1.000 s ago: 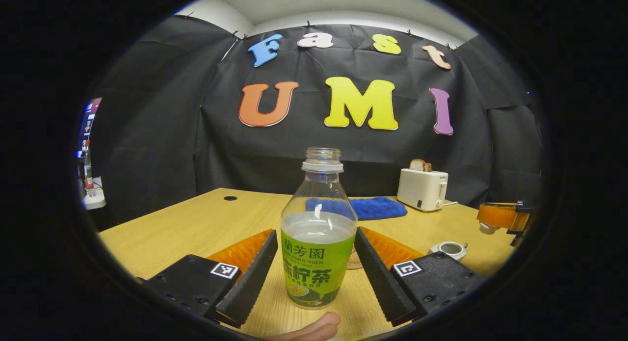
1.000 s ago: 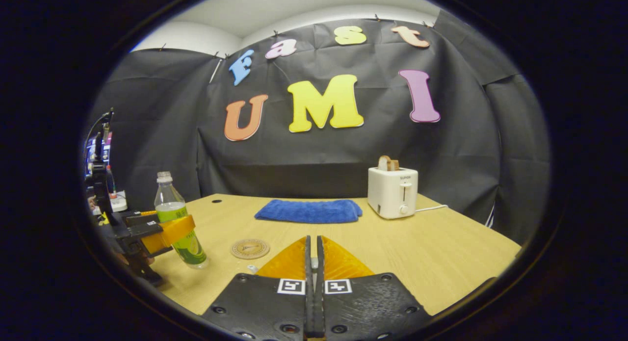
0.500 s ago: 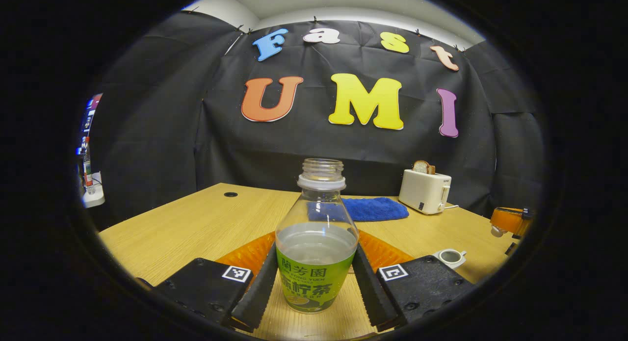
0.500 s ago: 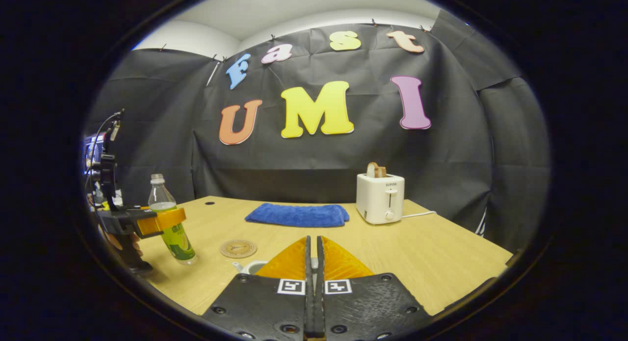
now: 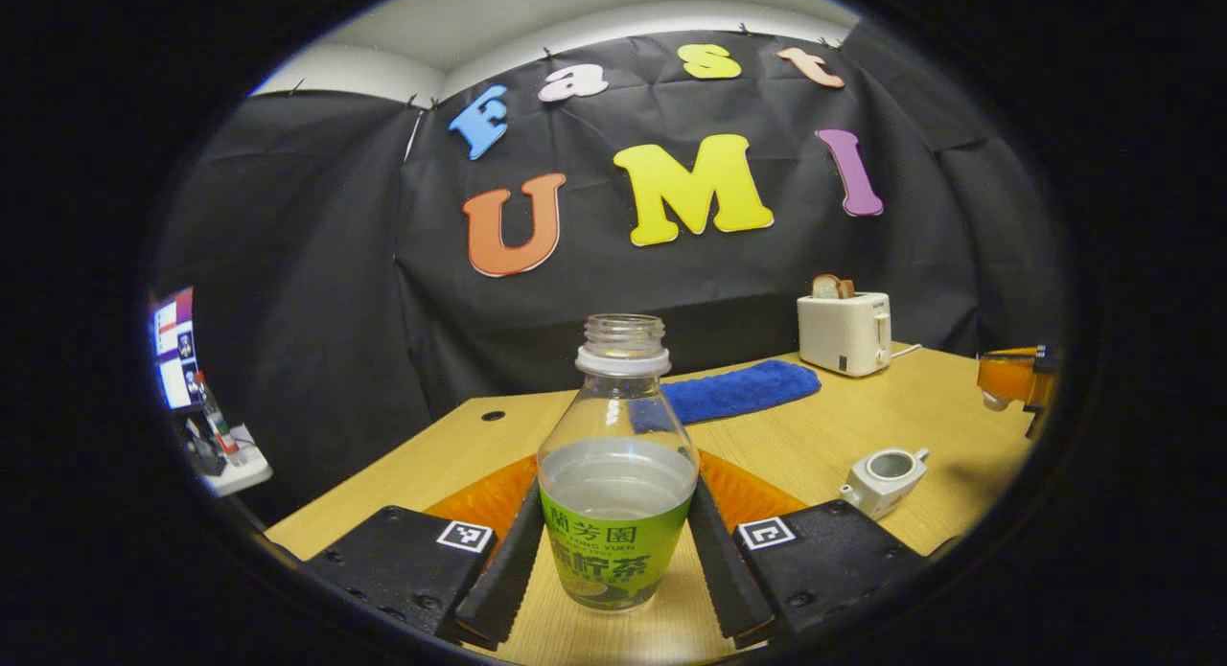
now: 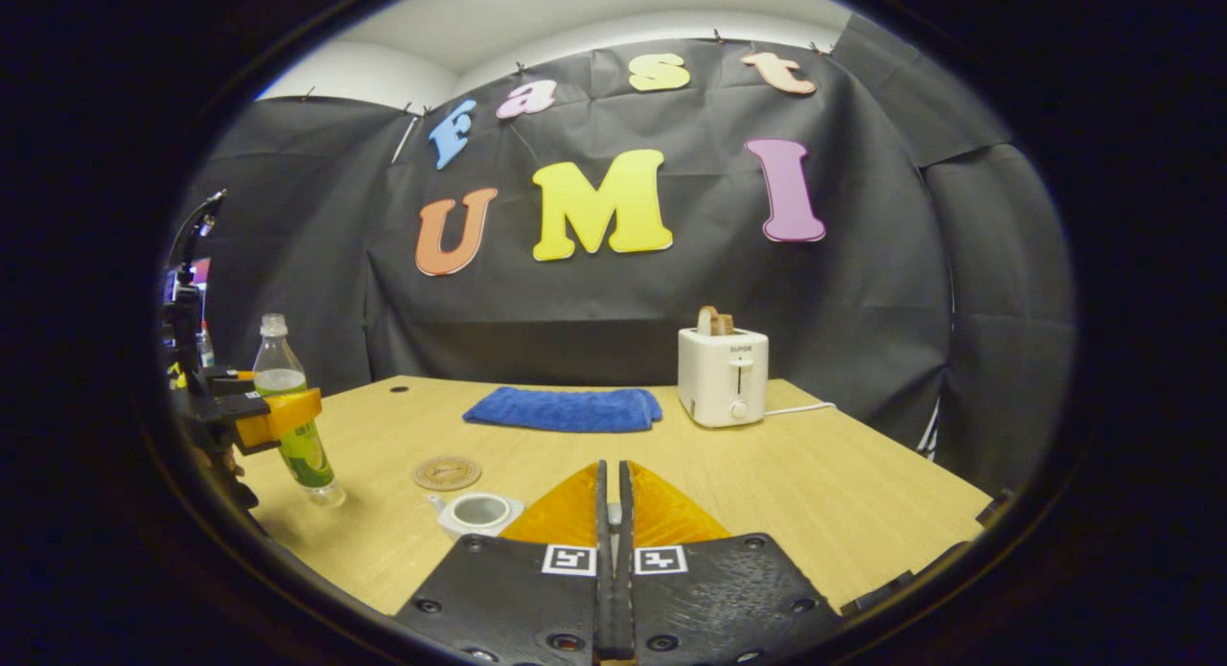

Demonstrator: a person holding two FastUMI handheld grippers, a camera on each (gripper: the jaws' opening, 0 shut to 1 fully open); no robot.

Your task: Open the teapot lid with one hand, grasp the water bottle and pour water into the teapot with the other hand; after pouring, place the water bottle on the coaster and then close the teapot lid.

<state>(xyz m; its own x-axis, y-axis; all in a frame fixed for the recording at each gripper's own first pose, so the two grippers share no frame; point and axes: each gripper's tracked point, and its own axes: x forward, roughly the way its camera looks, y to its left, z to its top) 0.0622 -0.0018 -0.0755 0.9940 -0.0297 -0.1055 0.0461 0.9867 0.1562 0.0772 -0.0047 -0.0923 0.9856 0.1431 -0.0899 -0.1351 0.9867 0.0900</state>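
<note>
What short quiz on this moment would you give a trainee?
1. True or false: the teapot is closed.
2. Multiple choice: what do the left gripper's fingers press on? A. a blue towel B. the water bottle C. a cup
3. Short answer: what rests on the coaster?

Key: 1. False, its top is open. 2. B. 3. Nothing, it is bare.
</note>
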